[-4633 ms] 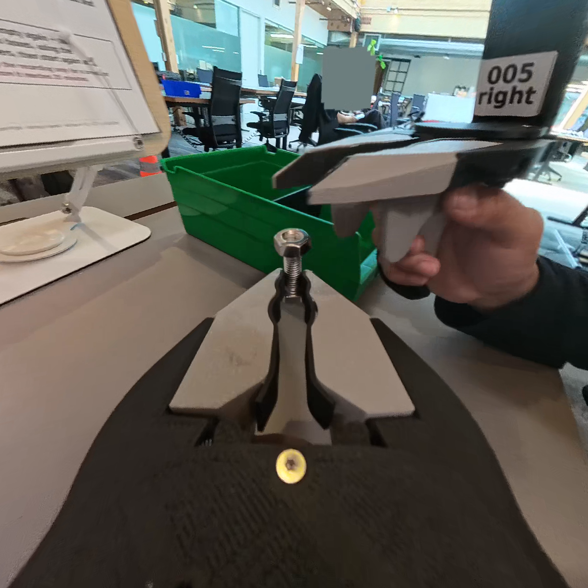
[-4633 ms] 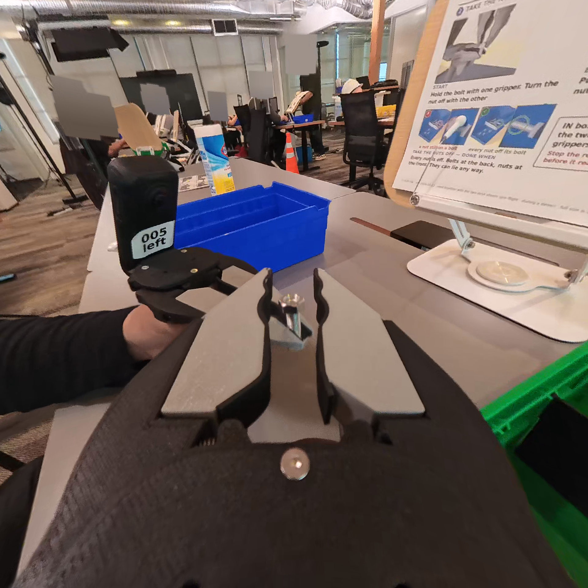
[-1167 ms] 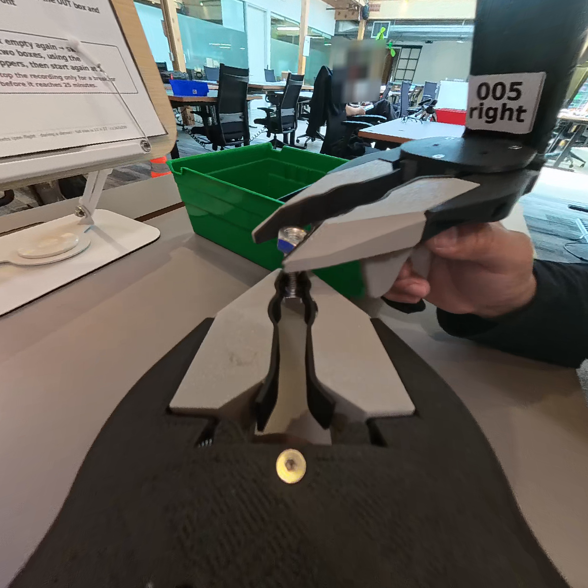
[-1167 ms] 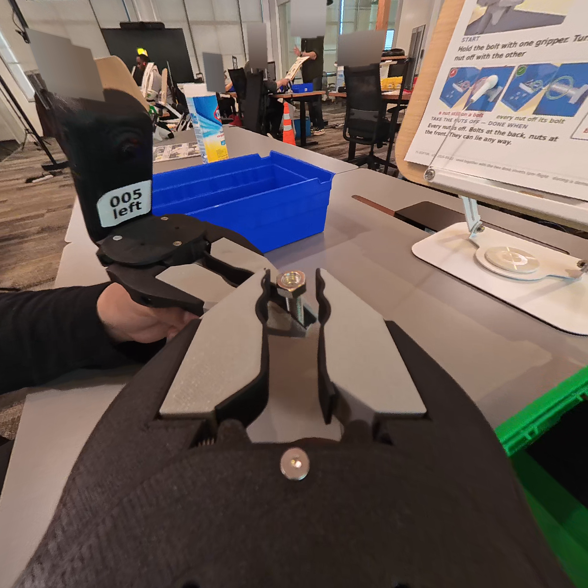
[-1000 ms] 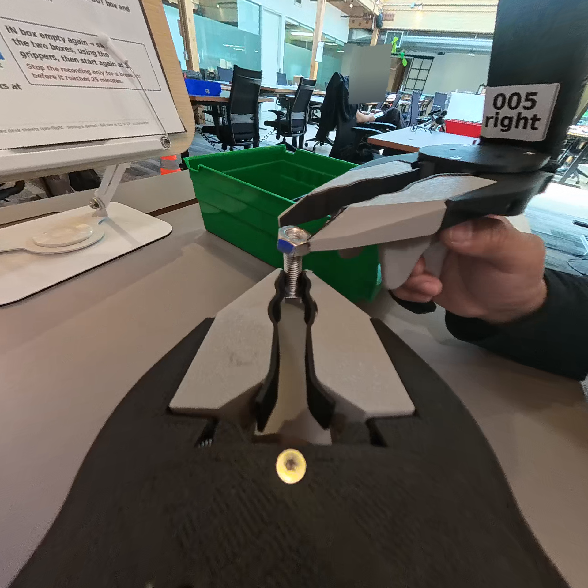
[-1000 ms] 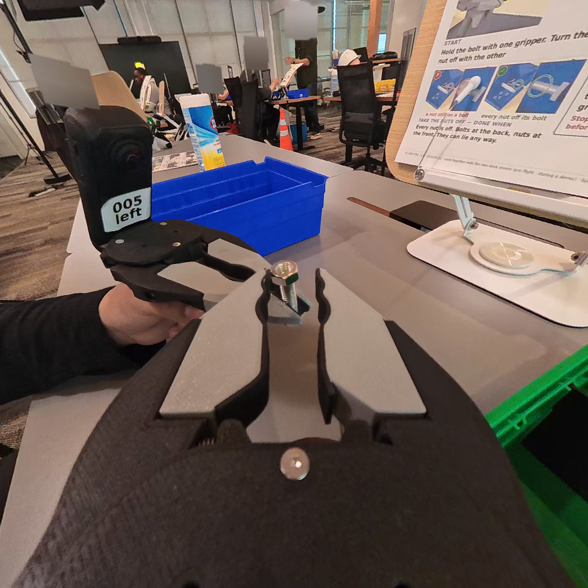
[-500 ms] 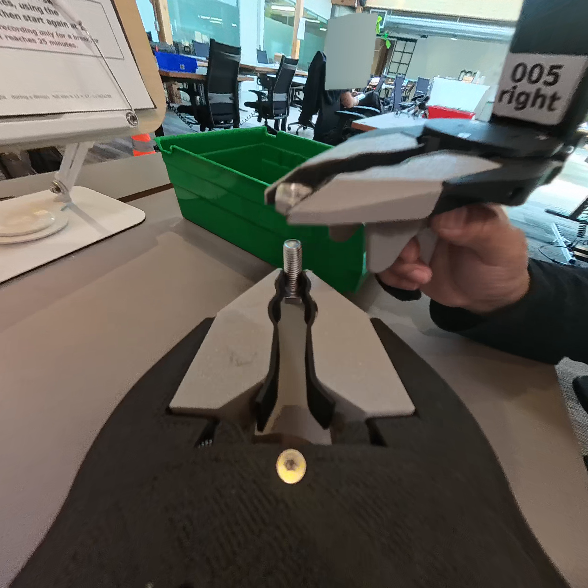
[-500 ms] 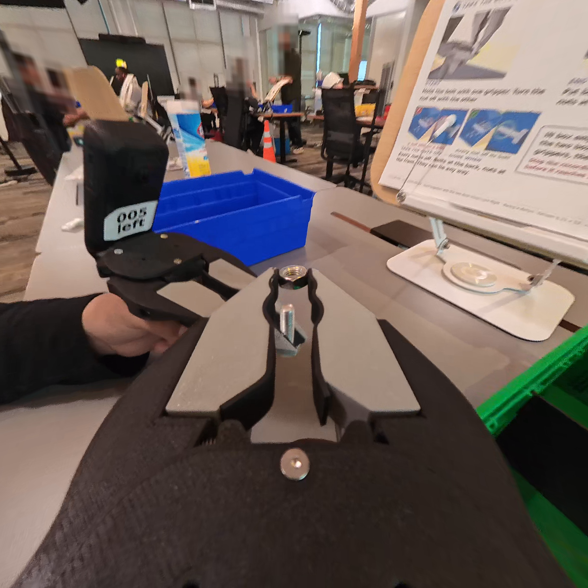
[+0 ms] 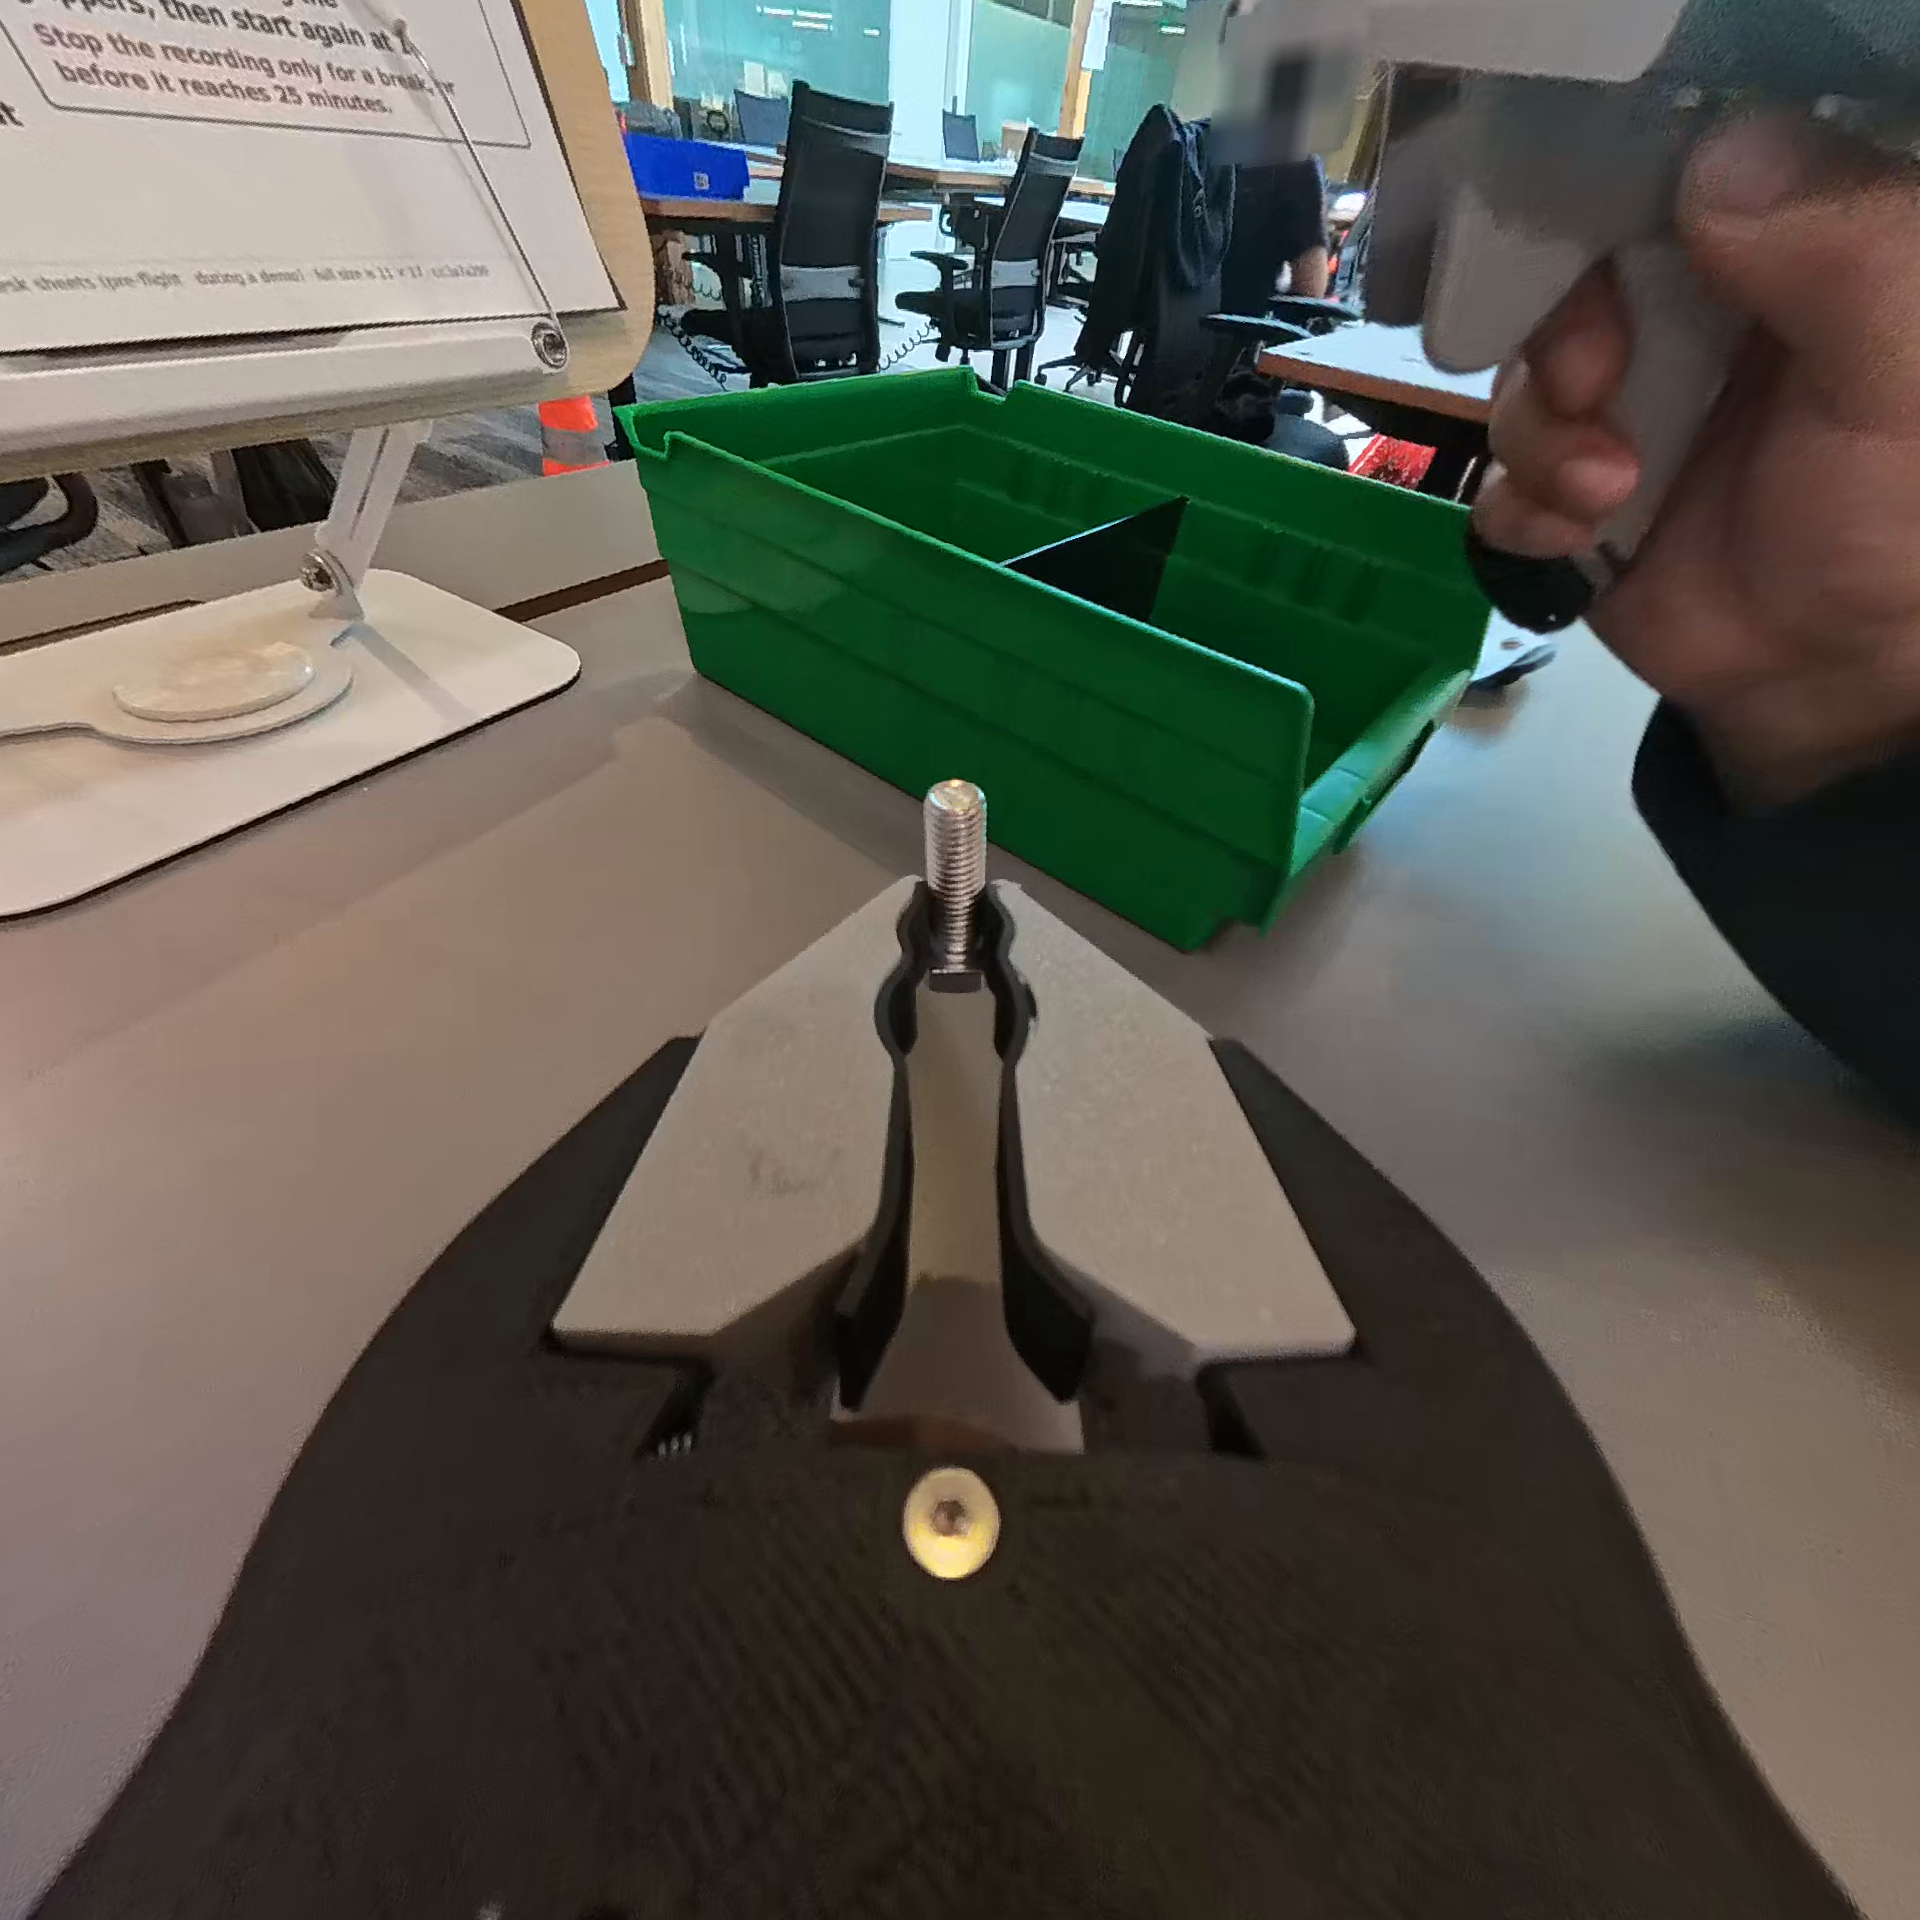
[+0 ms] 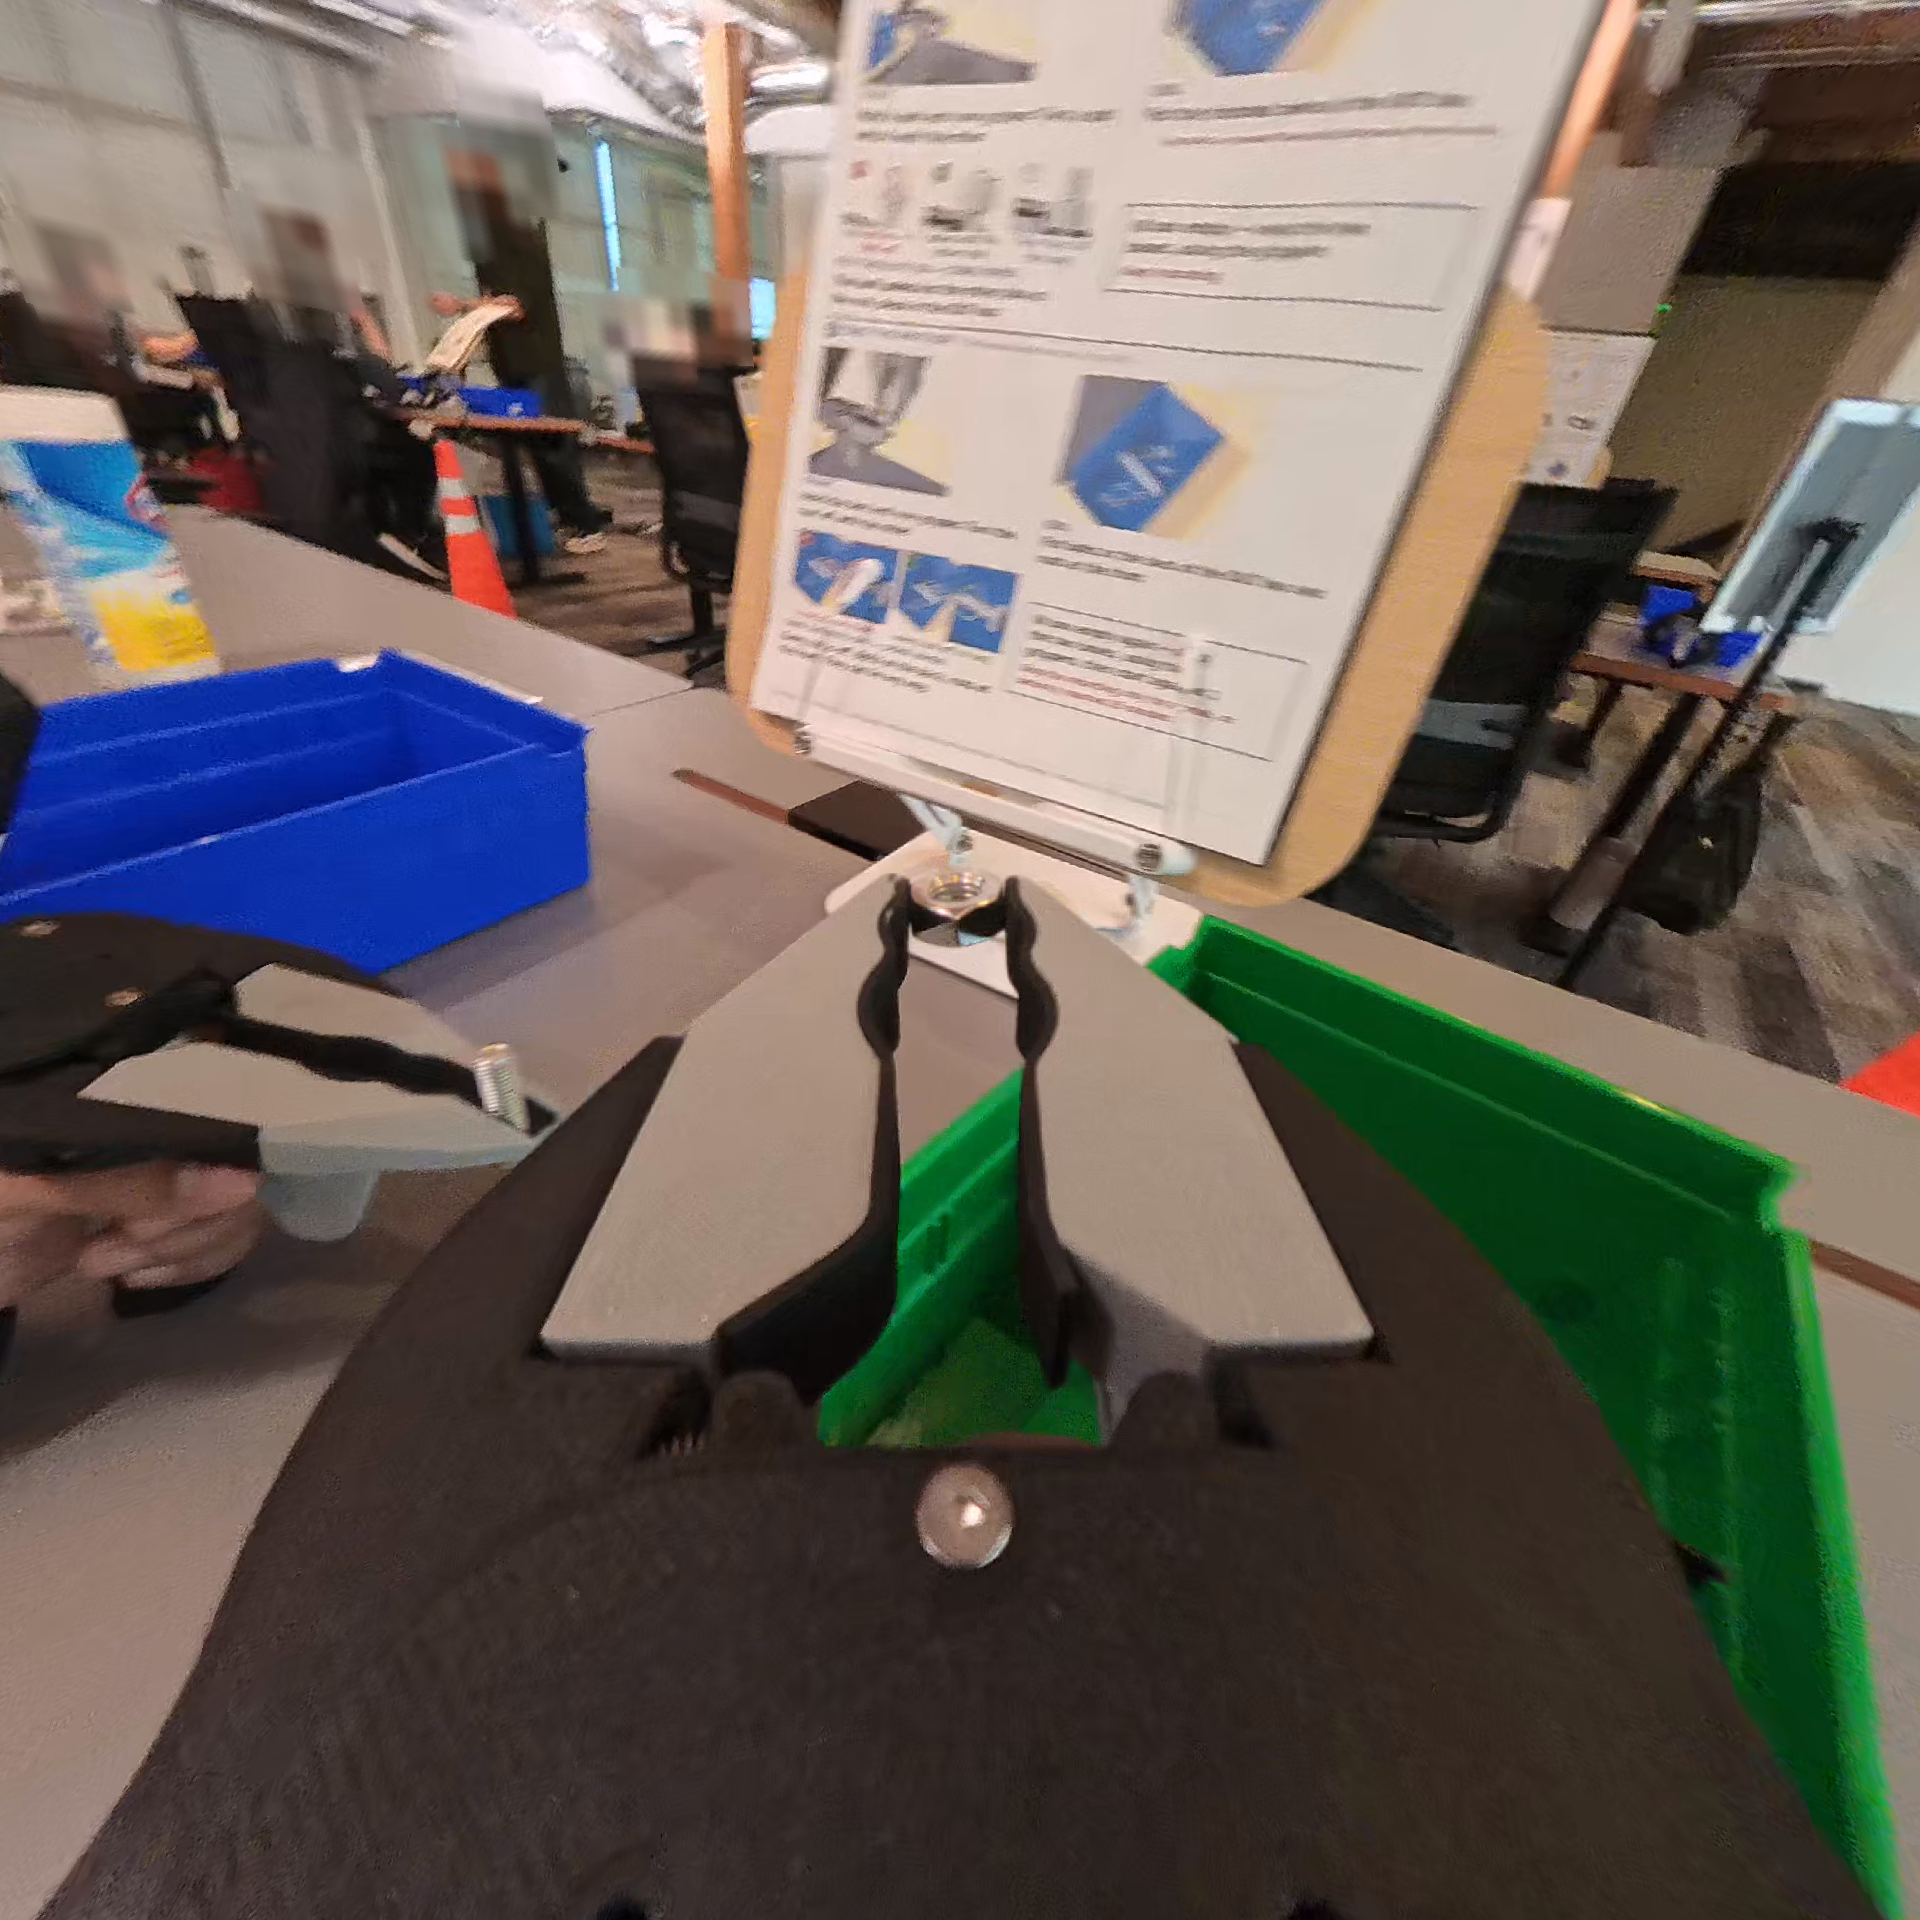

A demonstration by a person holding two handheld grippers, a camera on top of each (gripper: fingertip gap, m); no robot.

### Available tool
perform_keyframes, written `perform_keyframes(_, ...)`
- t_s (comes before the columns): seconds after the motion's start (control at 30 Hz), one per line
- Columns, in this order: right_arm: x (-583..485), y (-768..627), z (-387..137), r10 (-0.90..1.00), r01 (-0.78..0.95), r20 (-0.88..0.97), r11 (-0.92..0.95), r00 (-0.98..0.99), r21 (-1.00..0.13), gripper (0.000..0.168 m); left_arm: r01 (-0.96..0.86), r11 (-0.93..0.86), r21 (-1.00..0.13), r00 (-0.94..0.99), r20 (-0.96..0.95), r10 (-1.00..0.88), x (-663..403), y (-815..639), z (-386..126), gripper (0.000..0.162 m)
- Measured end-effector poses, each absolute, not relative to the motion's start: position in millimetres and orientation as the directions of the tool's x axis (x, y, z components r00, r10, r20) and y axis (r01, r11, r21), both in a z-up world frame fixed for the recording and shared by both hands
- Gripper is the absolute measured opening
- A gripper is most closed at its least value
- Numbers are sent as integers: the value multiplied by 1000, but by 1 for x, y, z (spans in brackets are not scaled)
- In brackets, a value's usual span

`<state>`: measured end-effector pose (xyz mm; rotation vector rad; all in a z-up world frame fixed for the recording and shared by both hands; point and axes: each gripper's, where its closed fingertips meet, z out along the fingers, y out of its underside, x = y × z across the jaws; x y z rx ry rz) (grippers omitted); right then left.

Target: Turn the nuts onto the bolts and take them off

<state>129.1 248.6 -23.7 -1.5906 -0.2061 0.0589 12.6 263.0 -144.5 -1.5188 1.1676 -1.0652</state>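
Note:
My left gripper (image 9: 954, 935) is shut on a silver bolt (image 9: 954, 847) that stands upright, threads up, with no nut on it. The bolt (image 10: 497, 1081) and the left gripper (image 10: 312, 1101) also show at the left of the right wrist view. My right gripper (image 10: 951, 902) is shut on a silver hex nut (image 10: 951, 904) at its fingertips, held above the near end of the green bin (image 10: 1507, 1174). In the left wrist view the right gripper's body and the hand (image 9: 1704, 436) holding it show blurred at the upper right, above the green bin (image 9: 1039, 644).
A blue bin (image 10: 301, 800) stands on the grey table (image 9: 416, 966) at the left. A white stand (image 9: 260, 665) holding an instruction sheet (image 10: 1122, 416) stands behind the bins. A black divider (image 9: 1112, 561) sits inside the green bin. A wipes canister (image 10: 94, 540) stands far left. Some 15 cm of space lies between my two pairs of fingers.
The nut came off the bolt in my right gripper. The right gripper then lifted and swung to the right, over the green bin. The left gripper kept the bolt upright.

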Motion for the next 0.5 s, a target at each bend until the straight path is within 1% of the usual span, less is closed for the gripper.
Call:
perform_keyframes(0.07, 150, 249, -31, 149, 44, 33, -73, 988, -996, 14, -192, -127, -973, 174, 94, -980, 14, 262, -145, 6)
perform_keyframes(0.2, 177, 252, -75, 148, 33, -15, -315, 989, -949, 14, -199, -121, -973, 178, 85, -980, 14, 262, -147, 6)
perform_keyframes(0.37, 162, 251, -131, 239, 2, -160, -562, 958, -827, 15, -199, -129, -972, 187, 91, -978, 13, 265, -148, 6)
perform_keyframes(0.43, 156, 246, -158, 256, 59, -153, -666, 954, -743, 15, -201, -129, -971, 189, 90, -978, 13, 265, -149, 6)
perform_keyframes(0.5, 159, 241, -181, 247, 124, -95, -739, 964, -662, 15, -202, -129, -971, 191, 90, -977, 13, 265, -149, 6)
